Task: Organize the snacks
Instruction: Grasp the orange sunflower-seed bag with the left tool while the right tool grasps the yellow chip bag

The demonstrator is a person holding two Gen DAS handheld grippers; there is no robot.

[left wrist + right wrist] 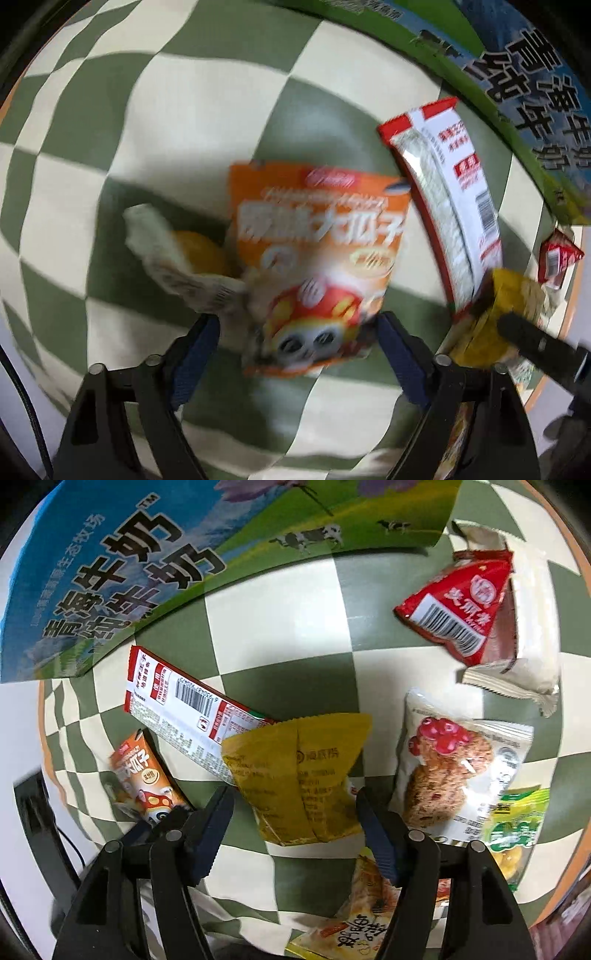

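Left wrist view: the left gripper (297,325) has its jaws wide, one on each side of the orange seed packet (314,258). I cannot tell if the jaws touch it, because the picture is blurry. The packet lies on the green and cream checked cloth (147,129) that covers the worktop. A pale wrapper with something yellow in it (173,254) lies just beside the packet. A long red and white packet (443,199) lies on the other side, near the milk box (524,92) at the far edge of the worktop.

Right wrist view: the right gripper (295,812) also has its jaws wide, and the yellow packet (299,775) sits between them. It rests partly over one end of the long red and white packet. The milk box is big, with cows and grass painted on it. Only its outside wall shows, so I cannot tell what is in it. Snacks lie loose on the cloth. A cookie packet (454,760) is just beside the yellow one. A green and yellow packet (517,830) touches the cookie packet. A red triangle packet (461,609) rests on a cream wrapper (532,653) near the far edge. A pale yellow packet (362,915) lies at the near edge.
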